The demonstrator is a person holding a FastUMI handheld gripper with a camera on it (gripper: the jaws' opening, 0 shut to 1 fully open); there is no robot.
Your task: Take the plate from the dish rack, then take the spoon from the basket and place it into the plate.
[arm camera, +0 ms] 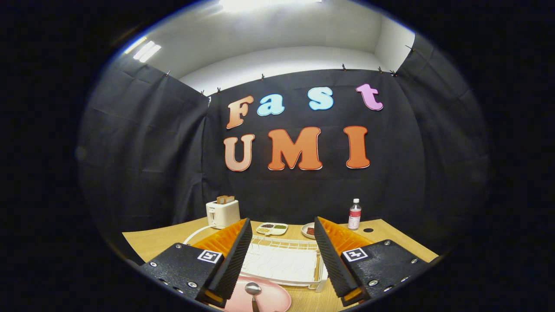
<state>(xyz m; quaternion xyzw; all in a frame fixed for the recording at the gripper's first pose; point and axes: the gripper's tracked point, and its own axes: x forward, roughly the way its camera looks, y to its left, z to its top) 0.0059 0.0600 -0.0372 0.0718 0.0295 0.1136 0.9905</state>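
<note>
The gripper (282, 255) stands with its jaws wide apart, holding nothing. Between the two fingers, low at about 6 o'clock from the gap's middle, lies a flat pink oval plate (271, 299) on the light wooden table (151, 242). On that plate rests a shiny metal spoon (253, 291): its round bowl faces up and points toward 12 o'clock, away along the fingers, and its handle runs back toward 6 o'clock, so the long axis lies in line with the fingers. Neither finger touches spoon or plate.

Just beyond the plate, at 12 o'clock, sits a white wire dish rack (284, 262) with a white tray under it. Farther off, a white toaster (223, 212) with toast stands at 11 o'clock, a white divided dish (272, 228) at 12, a small round dish (308, 230) and a clear plastic bottle (354, 214) at 1 o'clock.
</note>
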